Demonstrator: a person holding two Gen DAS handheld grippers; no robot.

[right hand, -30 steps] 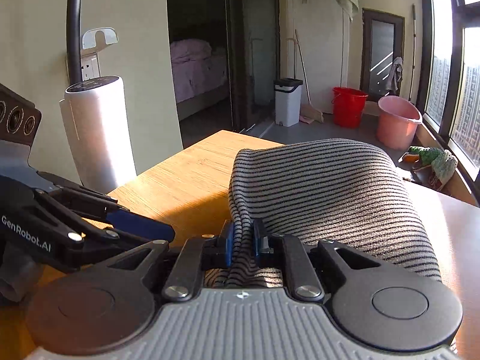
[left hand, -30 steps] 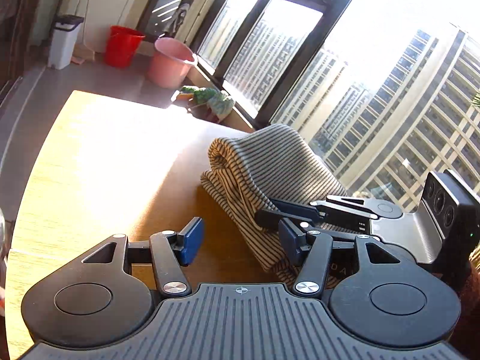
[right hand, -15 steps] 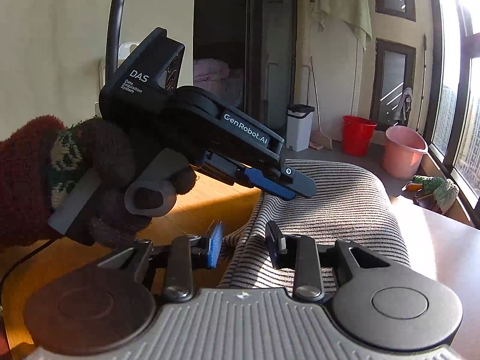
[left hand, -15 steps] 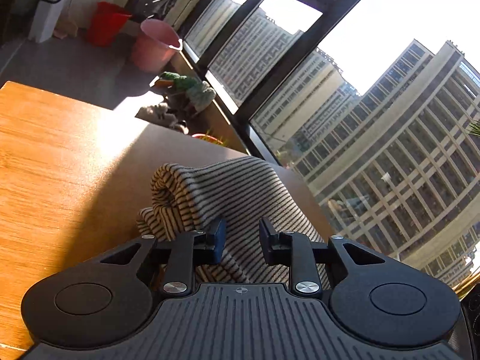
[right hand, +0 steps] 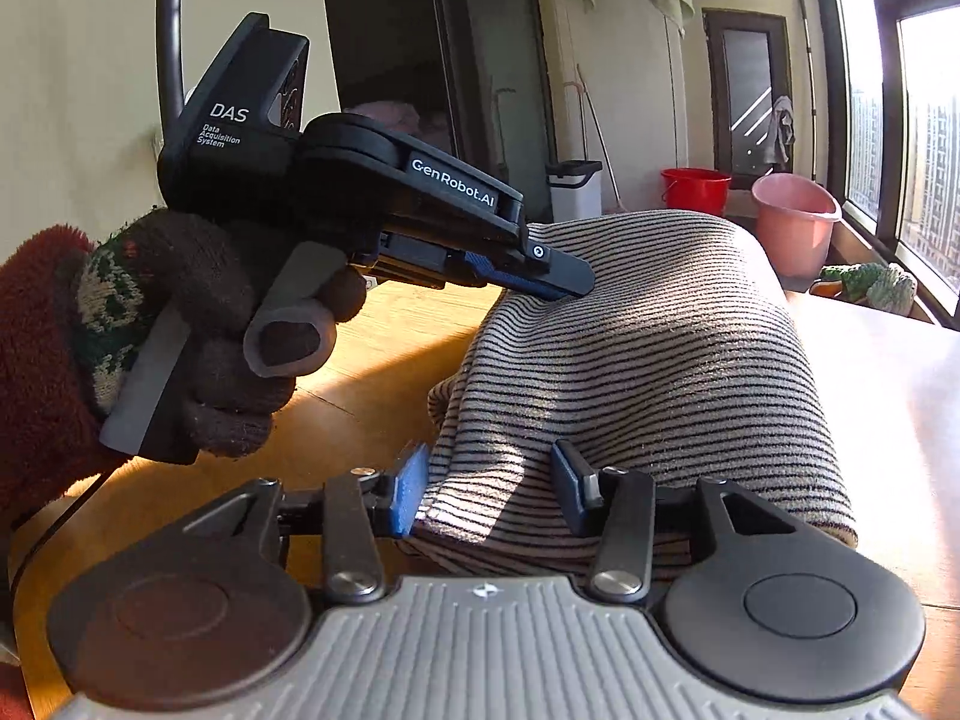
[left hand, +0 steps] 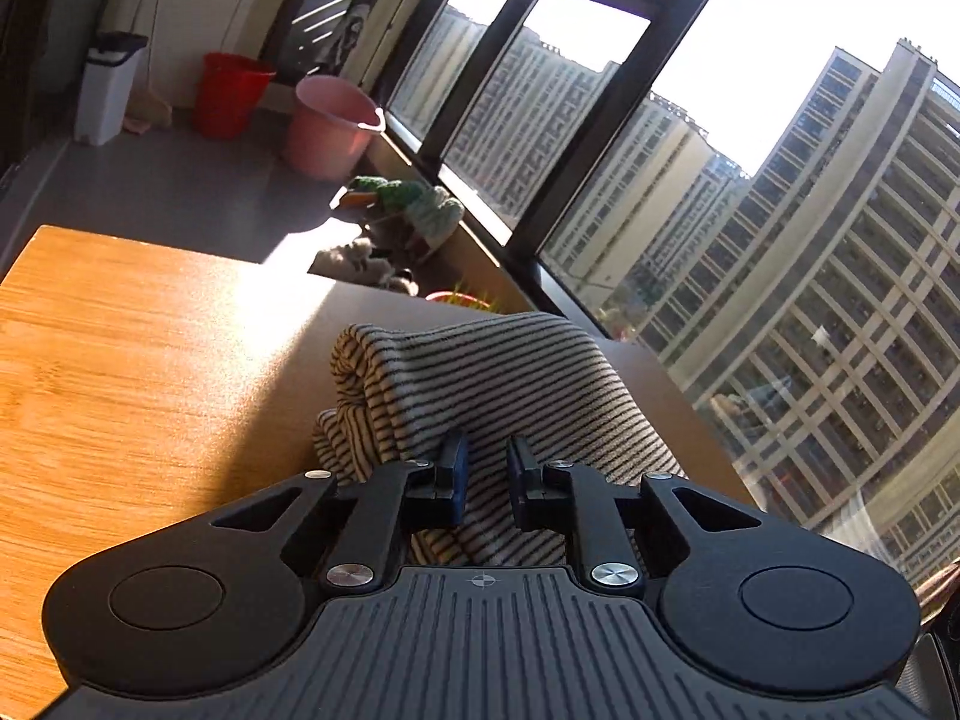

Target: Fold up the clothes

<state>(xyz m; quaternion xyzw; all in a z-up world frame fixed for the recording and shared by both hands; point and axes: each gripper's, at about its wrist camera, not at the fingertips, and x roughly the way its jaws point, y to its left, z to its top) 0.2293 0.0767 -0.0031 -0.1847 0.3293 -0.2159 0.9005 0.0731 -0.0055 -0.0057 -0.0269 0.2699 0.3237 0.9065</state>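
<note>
Right wrist: right claw (right hand: 489,495) wide around striped garment (right hand: 660,360).

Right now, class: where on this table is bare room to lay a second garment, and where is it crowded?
Bare wooden table lies left of the striped garment, toward the far edge. It is crowded at the garment's near end, where the left gripper and right gripper straddle the cloth.

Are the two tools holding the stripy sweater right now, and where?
The right tool is open around the near edge of the striped garment, not holding it. The left tool straddles a fold; whether it pinches cannot be told.
</note>
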